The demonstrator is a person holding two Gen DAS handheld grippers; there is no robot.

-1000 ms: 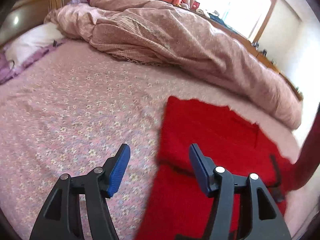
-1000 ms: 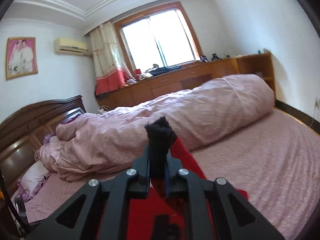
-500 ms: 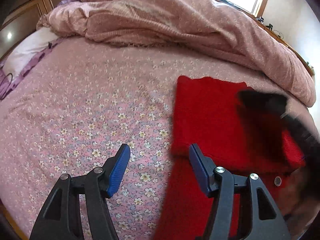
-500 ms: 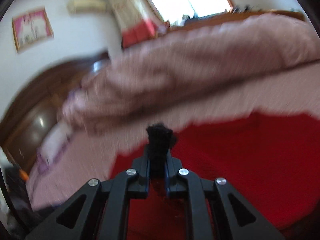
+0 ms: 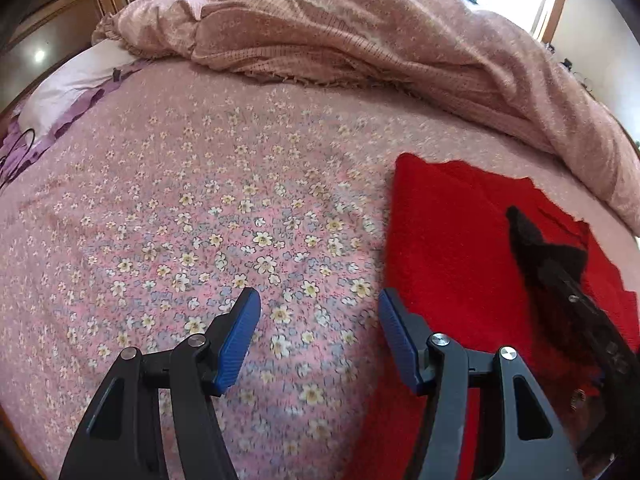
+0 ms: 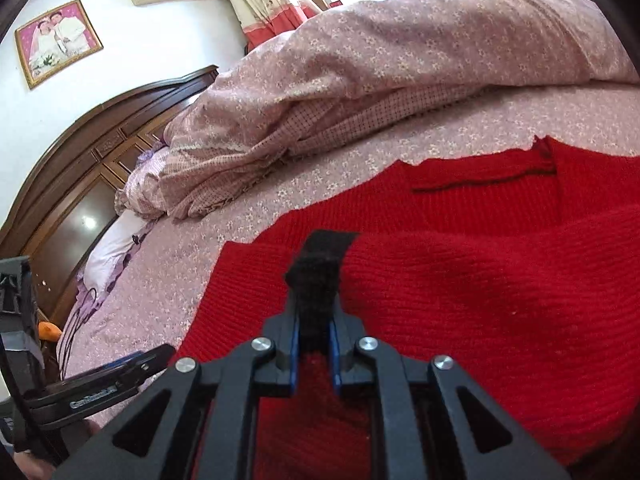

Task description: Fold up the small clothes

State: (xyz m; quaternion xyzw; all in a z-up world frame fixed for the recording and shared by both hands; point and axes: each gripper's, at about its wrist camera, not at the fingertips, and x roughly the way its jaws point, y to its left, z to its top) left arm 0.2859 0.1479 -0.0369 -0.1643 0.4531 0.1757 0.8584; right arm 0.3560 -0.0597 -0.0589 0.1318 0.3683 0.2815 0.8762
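Lowered onto the red sweater, the right hand-held gripper pinches its black cuff; left hand-held gripper spread, empty; early release may undo the fold.

A red knit sweater lies spread on the pink floral bedsheet, on the side of the bed away from the headboard and just short of the bunched quilt. Its ribbed knit shows clearly in the right wrist view. The body lies mostly flat, with a straight left edge against the sheet and a ragged-looking far edge. One part is folded over the body, forming a raised, rounded layer across the near half. That layer ends in a black knit cuff, which stands lifted off the red surface, pinched upright.
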